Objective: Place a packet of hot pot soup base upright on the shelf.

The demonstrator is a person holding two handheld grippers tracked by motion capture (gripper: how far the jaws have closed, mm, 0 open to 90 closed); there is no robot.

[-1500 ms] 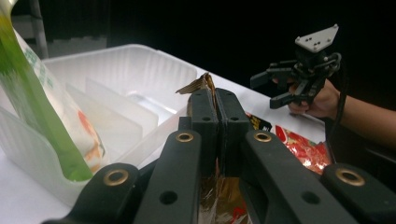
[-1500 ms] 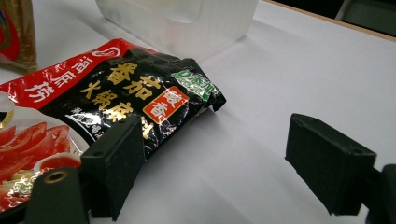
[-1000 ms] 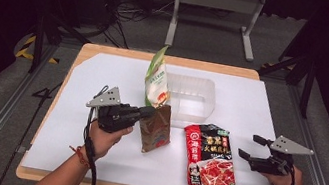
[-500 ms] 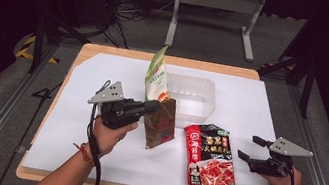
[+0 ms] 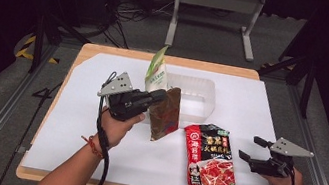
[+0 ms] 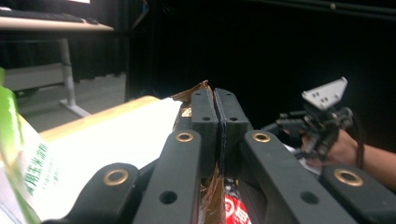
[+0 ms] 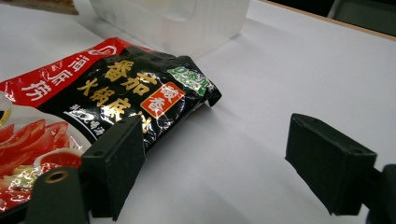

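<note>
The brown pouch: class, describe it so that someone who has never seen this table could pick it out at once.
On the white sheet covering the table, find the clear tub at the middle back. Just in front of it, the left gripper is shut on the brown pouch, holding it above the sheet. It is plain brown, unlike the green-and-white bag and the red-and-black packet.

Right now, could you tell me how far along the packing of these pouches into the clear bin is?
Done: the green-and-white pouch already stands in the clear bin. In hand: the left gripper is shut on the brown pouch, held clear of the white sheet beside the bin. Left: the red-and-black pouch lies flat on the table, with the right gripper open beside it.
</note>
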